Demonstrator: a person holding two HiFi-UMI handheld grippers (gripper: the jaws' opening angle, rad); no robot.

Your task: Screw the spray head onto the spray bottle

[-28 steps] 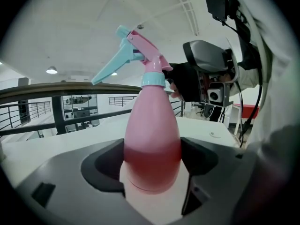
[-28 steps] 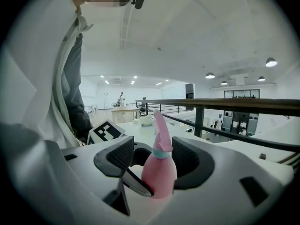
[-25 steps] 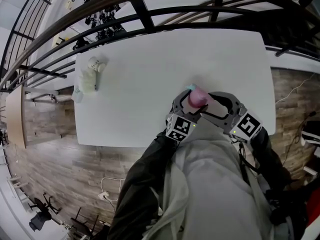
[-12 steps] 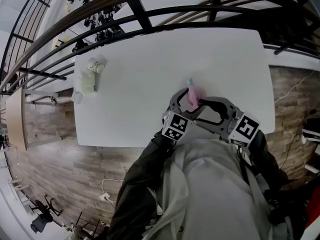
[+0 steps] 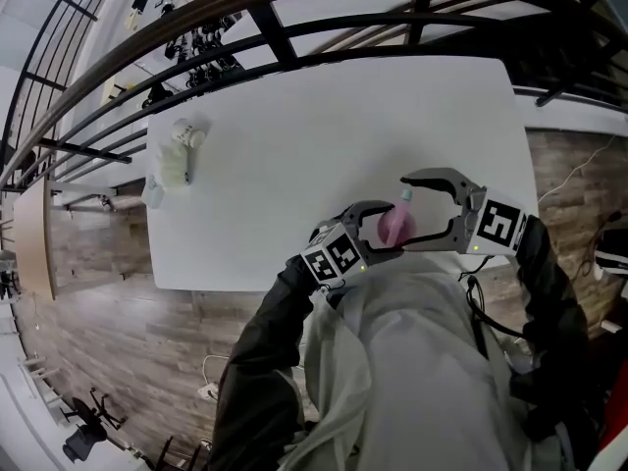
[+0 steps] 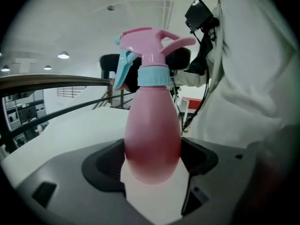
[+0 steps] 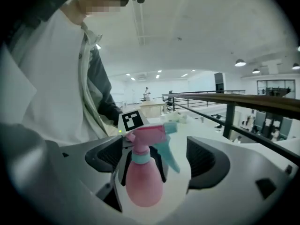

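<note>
A pink spray bottle [image 5: 394,226] is held up near the table's front edge, close to the person's body. Its pink spray head [image 6: 151,42], with a light blue collar and trigger, sits on the neck. My left gripper [image 5: 381,232] is shut on the bottle's [image 6: 152,135] lower body. My right gripper [image 5: 412,214] is just to the right, its jaws opening wide. In the right gripper view the bottle [image 7: 144,179] and spray head [image 7: 147,136] stand between its pads, which do not touch them.
The white table [image 5: 294,135] stretches away behind the grippers. A pale bundle with a small bottle [image 5: 175,155] lies at its far left. Dark railings [image 5: 285,27] run along the far side. Wood floor lies beyond the table's front and right edges.
The right gripper, which was closed round the spray head, has opened and drawn off to the right. The left gripper has shifted the bottle slightly nearer the person.
</note>
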